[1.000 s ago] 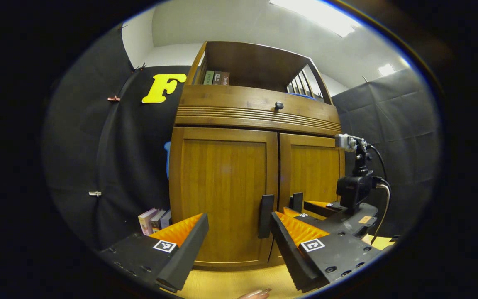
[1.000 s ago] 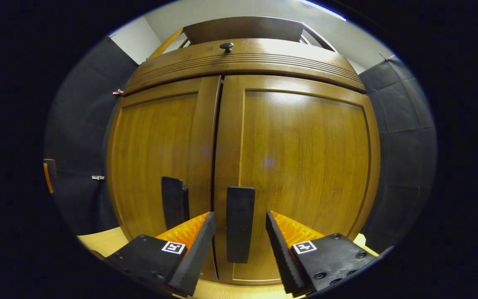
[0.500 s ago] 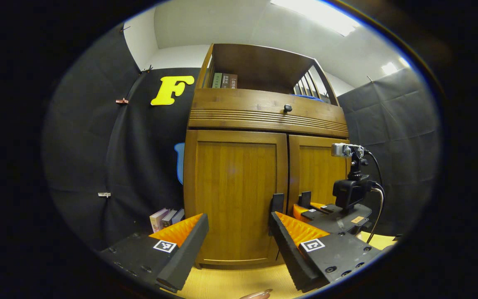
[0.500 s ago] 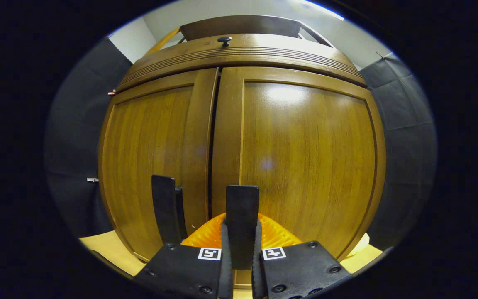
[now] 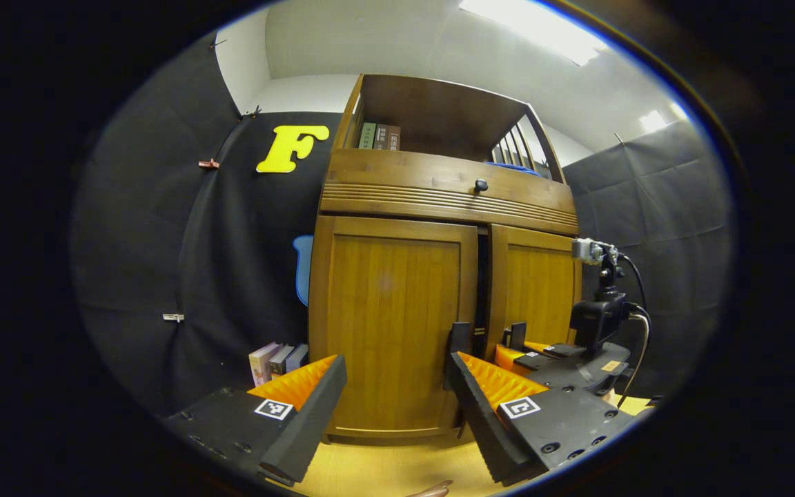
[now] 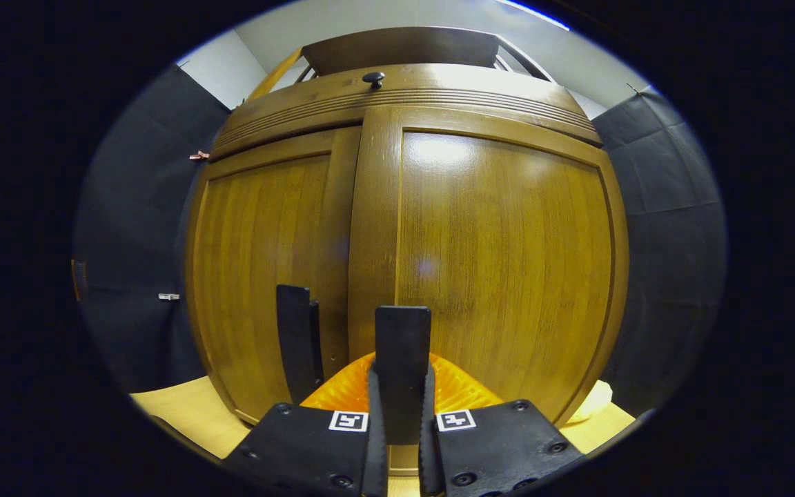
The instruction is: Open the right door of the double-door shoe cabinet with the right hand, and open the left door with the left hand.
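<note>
The wooden shoe cabinet fills both views. In the right gripper view my right gripper (image 6: 401,374) is shut on the dark upright handle (image 6: 402,352) of the right door (image 6: 501,262), whose inner edge stands a little out over the left door (image 6: 266,262). The left door's handle (image 6: 297,342) is free. In the left gripper view my left gripper (image 5: 395,364) is open, a short way in front of the left door (image 5: 394,324), with the left handle (image 5: 458,343) beyond its right finger. A dark gap shows between the doors. The right gripper (image 5: 563,362) sits at the right door (image 5: 535,290).
A drawer with a round knob (image 5: 481,185) runs above the doors. Books (image 5: 378,136) stand on the open top shelf, and more books (image 5: 277,359) on the floor left of the cabinet. Light wooden floor (image 5: 384,469) lies in front. A fingertip (image 5: 432,490) shows at the bottom edge.
The right gripper shut on the right door's handle, and the right door has swung out a little, leaving a gap. The left gripper has backed slightly away from the cabinet, still open.
</note>
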{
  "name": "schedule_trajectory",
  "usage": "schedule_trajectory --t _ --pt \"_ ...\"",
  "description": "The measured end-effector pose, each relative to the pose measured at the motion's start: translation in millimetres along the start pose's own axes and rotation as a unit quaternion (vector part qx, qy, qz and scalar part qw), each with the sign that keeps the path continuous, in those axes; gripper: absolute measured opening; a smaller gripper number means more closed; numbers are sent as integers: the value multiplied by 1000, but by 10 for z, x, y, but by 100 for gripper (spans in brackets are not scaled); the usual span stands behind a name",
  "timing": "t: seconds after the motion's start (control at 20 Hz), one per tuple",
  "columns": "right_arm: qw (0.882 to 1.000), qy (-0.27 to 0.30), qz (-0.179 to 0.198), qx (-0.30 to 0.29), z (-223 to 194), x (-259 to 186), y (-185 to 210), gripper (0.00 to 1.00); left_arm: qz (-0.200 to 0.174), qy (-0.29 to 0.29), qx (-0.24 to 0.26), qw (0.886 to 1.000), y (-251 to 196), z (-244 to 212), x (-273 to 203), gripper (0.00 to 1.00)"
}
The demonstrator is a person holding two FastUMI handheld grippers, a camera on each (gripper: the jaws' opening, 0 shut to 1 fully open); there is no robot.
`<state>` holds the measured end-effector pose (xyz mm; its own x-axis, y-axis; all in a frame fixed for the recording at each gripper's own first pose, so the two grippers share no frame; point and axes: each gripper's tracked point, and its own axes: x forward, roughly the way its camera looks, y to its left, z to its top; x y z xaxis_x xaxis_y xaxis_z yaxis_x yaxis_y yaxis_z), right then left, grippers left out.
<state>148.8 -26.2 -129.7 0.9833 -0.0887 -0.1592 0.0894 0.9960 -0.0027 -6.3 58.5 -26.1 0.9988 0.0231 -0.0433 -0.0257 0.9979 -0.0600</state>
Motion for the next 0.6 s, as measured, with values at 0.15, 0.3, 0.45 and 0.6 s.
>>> schedule_trajectory --t 0.15,0.3,0.45,0.6 --pt "1000 -1 12 1 24 -175 -28 21 -5 0 -1 1000 -68 -7 -3 93" --pt "1000 -1 20 -1 38 -318 -67 21 -16 -1 5 1000 -178 -6 -13 94" --pt "1000 -1 29 -2 65 -518 -116 21 -26 -6 9 1000 -308 14 -13 94" --pt "999 5 40 1 84 -672 -193 21 -43 -7 7 999 -456 12 -10 94"
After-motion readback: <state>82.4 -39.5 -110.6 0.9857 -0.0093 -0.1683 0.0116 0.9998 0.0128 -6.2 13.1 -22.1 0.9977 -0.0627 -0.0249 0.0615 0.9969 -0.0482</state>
